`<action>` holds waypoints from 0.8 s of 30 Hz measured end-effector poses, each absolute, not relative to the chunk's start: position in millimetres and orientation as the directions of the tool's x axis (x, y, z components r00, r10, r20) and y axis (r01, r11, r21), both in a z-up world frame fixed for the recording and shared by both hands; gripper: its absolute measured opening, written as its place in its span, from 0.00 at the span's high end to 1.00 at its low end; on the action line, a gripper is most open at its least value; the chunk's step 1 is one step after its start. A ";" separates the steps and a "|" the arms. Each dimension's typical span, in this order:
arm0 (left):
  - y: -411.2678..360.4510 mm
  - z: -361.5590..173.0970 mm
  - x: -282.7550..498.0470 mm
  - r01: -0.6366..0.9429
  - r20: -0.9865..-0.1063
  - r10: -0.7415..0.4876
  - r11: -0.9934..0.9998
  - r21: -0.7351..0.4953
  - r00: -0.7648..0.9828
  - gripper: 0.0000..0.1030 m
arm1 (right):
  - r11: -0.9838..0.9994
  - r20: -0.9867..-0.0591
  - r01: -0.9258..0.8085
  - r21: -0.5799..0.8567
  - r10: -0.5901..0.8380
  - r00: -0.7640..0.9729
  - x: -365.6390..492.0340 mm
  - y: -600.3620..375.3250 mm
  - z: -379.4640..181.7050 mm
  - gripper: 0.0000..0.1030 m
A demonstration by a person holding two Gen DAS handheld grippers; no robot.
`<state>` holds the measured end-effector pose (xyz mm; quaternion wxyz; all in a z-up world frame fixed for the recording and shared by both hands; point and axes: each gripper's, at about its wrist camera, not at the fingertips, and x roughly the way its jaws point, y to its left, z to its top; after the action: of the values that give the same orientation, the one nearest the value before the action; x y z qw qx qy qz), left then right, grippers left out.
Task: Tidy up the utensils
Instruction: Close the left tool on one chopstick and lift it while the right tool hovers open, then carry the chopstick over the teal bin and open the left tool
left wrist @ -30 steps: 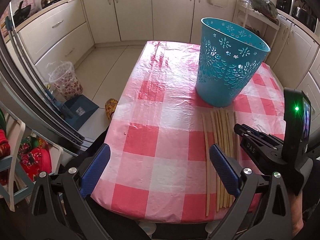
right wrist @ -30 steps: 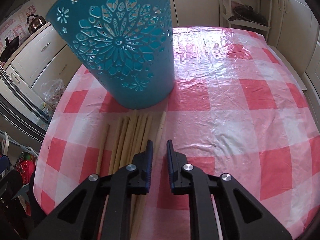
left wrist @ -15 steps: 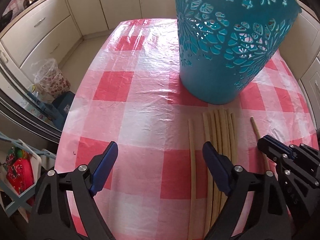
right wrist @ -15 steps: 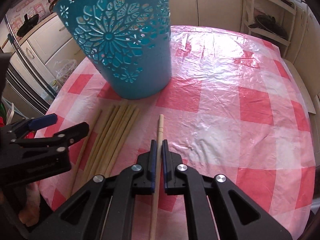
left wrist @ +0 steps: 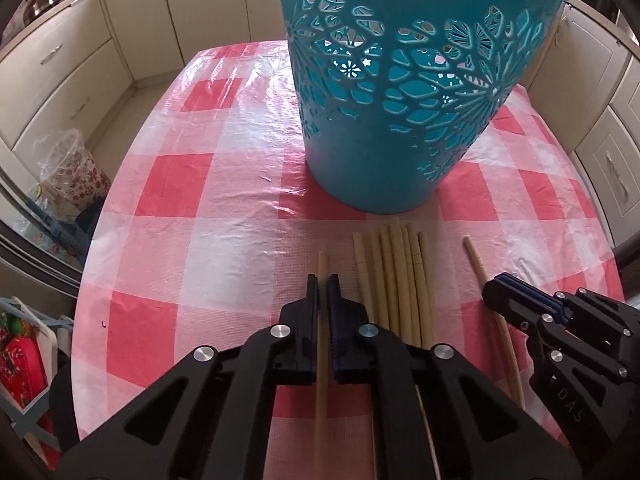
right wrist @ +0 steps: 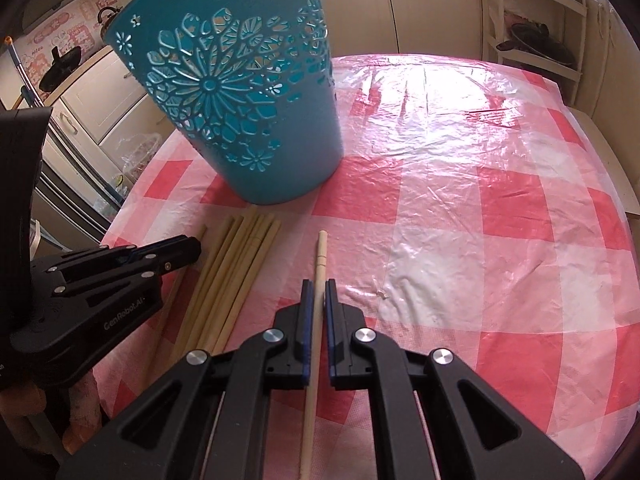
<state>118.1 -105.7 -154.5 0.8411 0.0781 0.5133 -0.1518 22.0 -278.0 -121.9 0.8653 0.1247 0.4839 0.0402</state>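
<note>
A teal cut-out basket (left wrist: 384,152) (right wrist: 280,152) stands upright on the red-checked tablecloth (left wrist: 208,248). In front of it lies a bundle of several pale chopsticks (left wrist: 400,276) (right wrist: 240,264). My left gripper (left wrist: 323,280) (right wrist: 188,246) is low over the cloth, its jaws closing tight on the single chopstick (left wrist: 322,262) left of the bundle, pads pressing it. My right gripper (right wrist: 319,286) (left wrist: 500,292) is shut on another lone chopstick (right wrist: 321,250) (left wrist: 476,256) right of the bundle. Both sticks point at the basket and seem to rest on the cloth.
The table's left edge (left wrist: 96,240) drops to the floor, where a bagged flowered bin (left wrist: 76,168) stands. Cream cabinets (left wrist: 60,80) ring the room, and a white shelf rack (right wrist: 532,40) stands behind the table. A hand (right wrist: 80,400) holds the left gripper.
My left gripper came down and forward toward the basket and shut on the leftmost chopstick. My right gripper closed on the lone right chopstick and has hardly moved since.
</note>
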 end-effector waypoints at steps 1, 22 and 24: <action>-101.9 -154.0 118.2 0.335 -0.889 -0.189 0.941 -0.043 0.416 0.96 | 0.963 -0.825 0.055 0.264 0.196 0.529 21.7 -280.4 -121.9 0.94; -79.9 66.5 144.1 0.419 -0.375 -0.491 0.870 -0.260 0.786 0.96 | 0.952 -0.799 0.047 0.301 0.225 0.558 9.4 -285.9 -119.7 0.79; -87.9 68.6 166.9 0.393 -0.343 -0.476 0.874 -0.285 0.810 0.96 | 0.951 -0.797 0.048 0.305 0.227 0.560 9.8 -286.5 -120.5 0.79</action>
<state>166.9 -87.9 68.6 0.9459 -0.1004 0.2059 -0.2298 9.8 -286.5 -120.5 0.8707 0.1477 0.4662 0.0514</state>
